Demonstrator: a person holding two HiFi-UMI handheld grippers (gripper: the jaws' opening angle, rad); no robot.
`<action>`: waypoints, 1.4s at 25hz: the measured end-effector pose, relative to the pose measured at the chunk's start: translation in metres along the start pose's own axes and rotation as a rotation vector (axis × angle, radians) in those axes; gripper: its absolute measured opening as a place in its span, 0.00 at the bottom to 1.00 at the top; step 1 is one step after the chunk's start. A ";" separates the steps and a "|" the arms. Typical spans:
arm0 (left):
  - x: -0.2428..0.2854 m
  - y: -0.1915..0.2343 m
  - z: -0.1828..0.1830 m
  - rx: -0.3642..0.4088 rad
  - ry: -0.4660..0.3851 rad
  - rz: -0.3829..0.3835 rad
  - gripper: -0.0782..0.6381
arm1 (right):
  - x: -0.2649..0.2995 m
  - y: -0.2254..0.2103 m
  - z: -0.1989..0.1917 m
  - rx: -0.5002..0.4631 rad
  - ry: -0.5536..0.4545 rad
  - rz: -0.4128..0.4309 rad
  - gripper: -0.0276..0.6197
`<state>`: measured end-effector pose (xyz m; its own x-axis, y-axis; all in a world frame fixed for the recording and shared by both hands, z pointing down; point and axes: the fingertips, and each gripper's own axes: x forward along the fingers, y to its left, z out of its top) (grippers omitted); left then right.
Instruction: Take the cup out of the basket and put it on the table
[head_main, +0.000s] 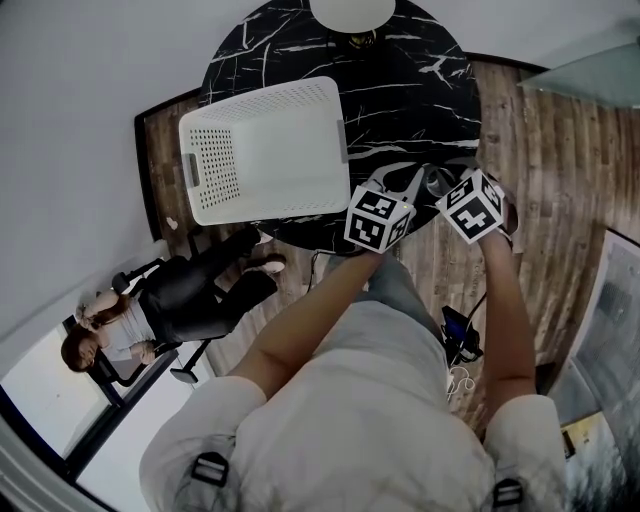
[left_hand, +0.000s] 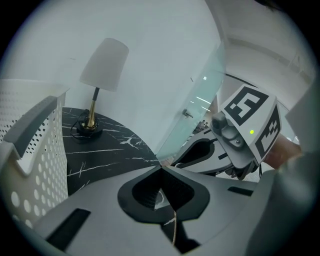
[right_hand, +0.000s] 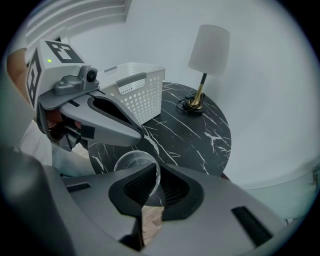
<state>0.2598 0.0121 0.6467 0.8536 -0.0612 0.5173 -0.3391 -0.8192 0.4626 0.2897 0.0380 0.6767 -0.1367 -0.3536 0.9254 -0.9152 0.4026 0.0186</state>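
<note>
Right gripper view: right gripper pinches the clear glass cup by its rim, above the round black marble table's near edge. Left gripper jaws are pressed together, empty.

Basket on tbl, lamp behind

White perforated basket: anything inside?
Head view: only bare white floor inside the white perforated plastic basket. The clear glass cup is out, clamped in the right gripper. Gripper views: walls hide the interior.

No words, brands or numbers can be read anywhere; the marker cubes bear only black-and-white square patterns
</note>
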 end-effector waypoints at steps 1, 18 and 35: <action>0.002 0.001 -0.002 0.000 0.005 0.003 0.12 | 0.003 0.000 -0.002 0.001 0.004 0.004 0.09; 0.015 0.020 -0.030 -0.033 0.039 0.046 0.12 | 0.036 0.004 -0.018 0.002 0.048 0.051 0.09; 0.018 0.024 -0.039 -0.043 0.051 0.049 0.12 | 0.048 0.005 -0.019 0.015 0.040 0.066 0.09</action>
<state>0.2517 0.0134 0.6950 0.8150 -0.0704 0.5752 -0.3974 -0.7903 0.4663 0.2856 0.0395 0.7281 -0.1818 -0.2926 0.9388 -0.9102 0.4113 -0.0480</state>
